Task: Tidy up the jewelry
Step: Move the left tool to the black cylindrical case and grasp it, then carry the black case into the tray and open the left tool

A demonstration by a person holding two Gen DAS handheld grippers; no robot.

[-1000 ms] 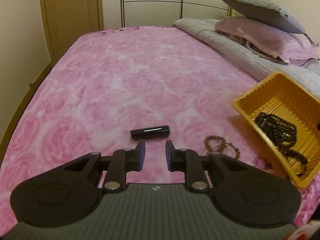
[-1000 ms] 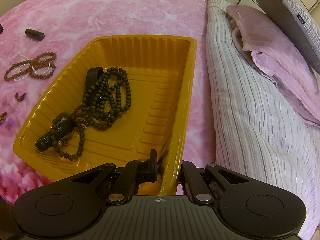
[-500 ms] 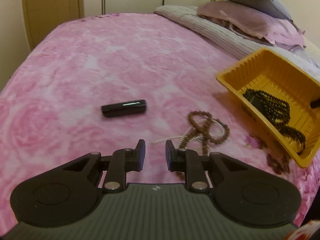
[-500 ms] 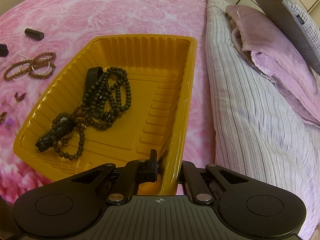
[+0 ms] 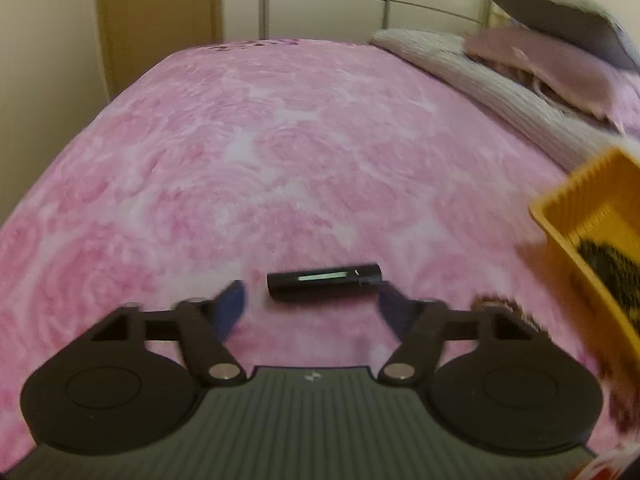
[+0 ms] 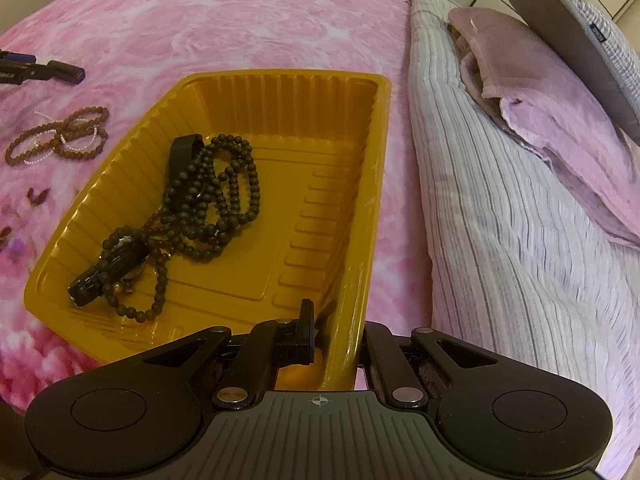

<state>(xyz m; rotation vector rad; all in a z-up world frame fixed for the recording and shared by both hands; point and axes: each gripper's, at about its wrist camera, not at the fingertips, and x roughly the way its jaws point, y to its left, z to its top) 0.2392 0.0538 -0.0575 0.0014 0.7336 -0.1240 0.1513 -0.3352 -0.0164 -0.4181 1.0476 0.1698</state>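
A black tube [image 5: 324,282] lies on the pink bedspread. My left gripper [image 5: 309,298] hangs low over it, its jaws opening wide. The tube sits between the two fingertips and neither pad presses on it. Brown bead bracelets [image 6: 60,136] lie on the spread left of the yellow tray [image 6: 280,78], blurred at the right in the left wrist view [image 5: 500,304]. The tray holds a black bead necklace [image 6: 216,200] and a second dark tube [image 6: 104,276]. My right gripper [image 6: 336,332] is shut on the tray's near right wall.
A striped grey cover [image 6: 520,240] and pillows [image 6: 560,120] lie right of the tray. A door [image 5: 160,20] and wardrobe [image 5: 360,0] stand beyond the bed's far end. The pink spread [image 5: 280,140] stretches ahead of the tube.
My left gripper swung from the bracelets to the black tube and sank closer to the bed, and its jaws went from nearly shut to wide apart. The right gripper and tray stayed still.
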